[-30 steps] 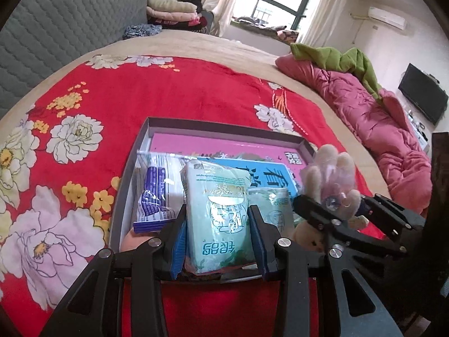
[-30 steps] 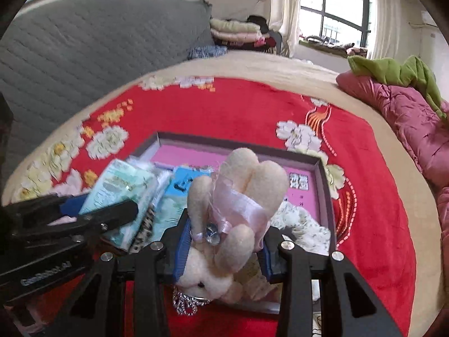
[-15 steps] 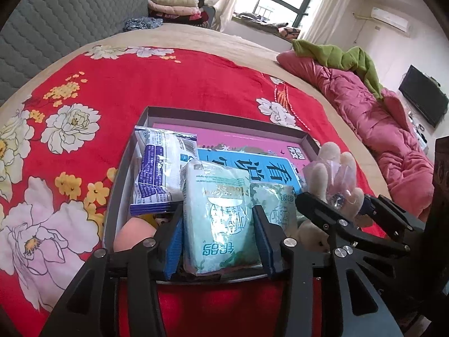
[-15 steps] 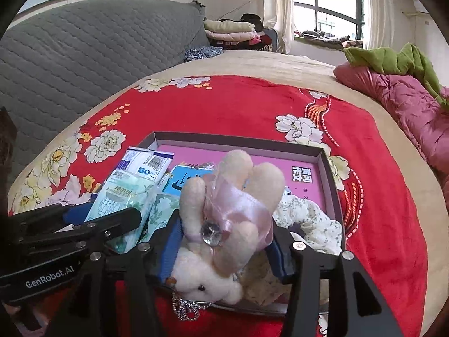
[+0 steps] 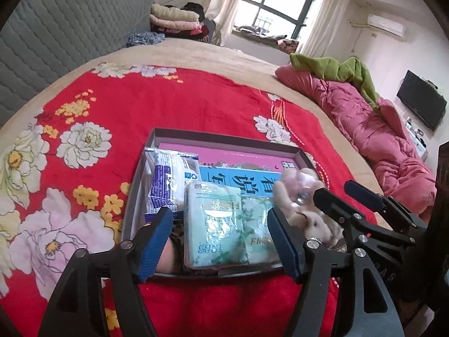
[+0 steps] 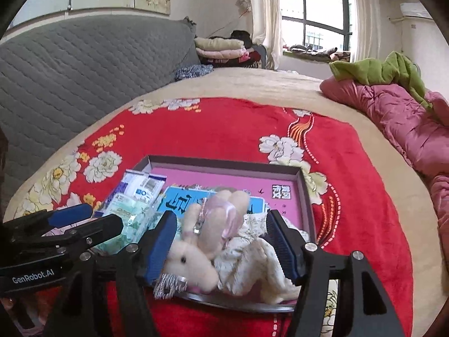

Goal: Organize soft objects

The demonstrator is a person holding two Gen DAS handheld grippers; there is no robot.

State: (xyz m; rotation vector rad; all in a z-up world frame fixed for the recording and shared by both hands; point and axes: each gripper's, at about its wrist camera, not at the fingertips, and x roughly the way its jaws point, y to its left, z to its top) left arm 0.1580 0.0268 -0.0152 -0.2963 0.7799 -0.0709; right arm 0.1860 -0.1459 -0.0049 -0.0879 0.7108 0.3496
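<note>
Between the spread right gripper (image 6: 221,241) fingers lies the plush rabbit (image 6: 196,255), released.

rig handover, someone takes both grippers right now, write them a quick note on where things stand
Left gripper: jaws have just been opening, now open; green tissue pack lies between them, released in the tray.
Right gripper: jaws have just been opening, now open; plush rabbit dropped at the tray's near right, beside the floral cloth.
Done: both items placed in the tray.
Left: back both grippers off; no other loose soft items in view on the red blanket.
</note>
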